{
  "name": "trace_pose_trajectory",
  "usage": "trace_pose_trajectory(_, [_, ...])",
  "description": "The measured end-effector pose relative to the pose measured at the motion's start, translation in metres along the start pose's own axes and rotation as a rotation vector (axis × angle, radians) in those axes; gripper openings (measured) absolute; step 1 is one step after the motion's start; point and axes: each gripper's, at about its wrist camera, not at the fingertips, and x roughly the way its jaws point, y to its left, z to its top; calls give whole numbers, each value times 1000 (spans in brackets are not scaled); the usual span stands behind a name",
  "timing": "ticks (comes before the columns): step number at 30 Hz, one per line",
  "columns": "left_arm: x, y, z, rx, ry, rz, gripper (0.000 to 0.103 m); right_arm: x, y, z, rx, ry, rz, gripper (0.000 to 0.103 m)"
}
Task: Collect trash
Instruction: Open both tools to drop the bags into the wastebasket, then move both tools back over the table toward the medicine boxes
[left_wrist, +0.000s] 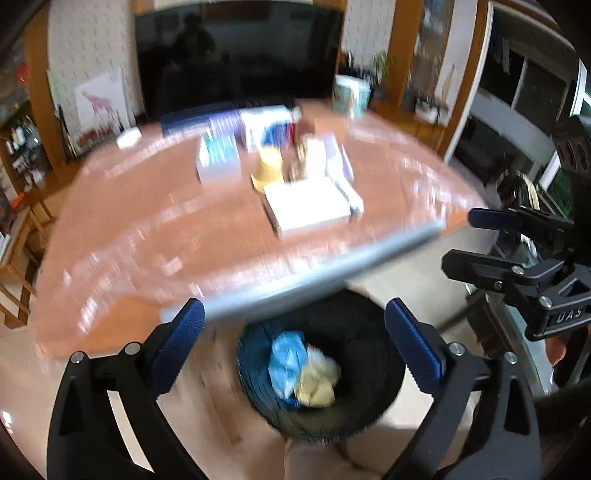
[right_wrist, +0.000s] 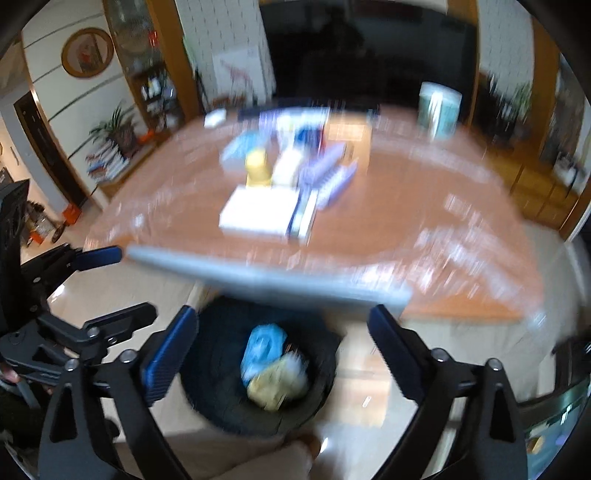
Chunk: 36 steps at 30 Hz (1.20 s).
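Both tongs (left_wrist: 295, 343) (right_wrist: 282, 349) gape empty over bin (left_wrist: 373, 402), seemingly holding blurred trash (left_wrist: 306, 373).

A reddish-brown wooden table (left_wrist: 147, 236) with a grey front edge is seen across both views, blurred by motion. Behind it a large dark television screen (left_wrist: 236, 55) is set against a white patterned wall (left_wrist: 88, 40), framed by wooden pillars (left_wrist: 404, 44). A window (left_wrist: 532, 92) is placed at the right of the left wrist view. In the right wrist view a round framed plaque (right_wrist: 87, 52), a dark door (right_wrist: 44, 147), a potted plant (right_wrist: 117, 129) and glossy pale floor tiles (right_wrist: 369, 373) are shown.
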Motion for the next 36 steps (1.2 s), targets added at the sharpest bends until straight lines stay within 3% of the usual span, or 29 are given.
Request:
trace_pose_trajectory(4, [-6, 10, 21, -29, -55, 23, 100, -8, -4, 22, 15, -99, -7, 99])
trace_pose_trajectory(8, [-3, 21, 37, -55, -66, 23, 100, 9, -14, 42, 117, -35, 5, 99])
trace_pose_trajectory(12, [2, 34, 48, -90, -68, 19, 100, 20, -24, 51, 187, -26, 28, 99])
trace_pose_trajectory(22, [37, 69, 63, -170, 22, -33, 100, 51, -23, 77, 164, -35, -59, 99])
trace_pose_trajectory(27, [49, 59, 63, -140, 48, -64, 100, 65, -29, 89, 180, -26, -88, 99])
trace_pose_trajectory(36, [79, 5, 66, -119, 105, -104, 100, 98, -48, 117, 143, 27, -96, 99])
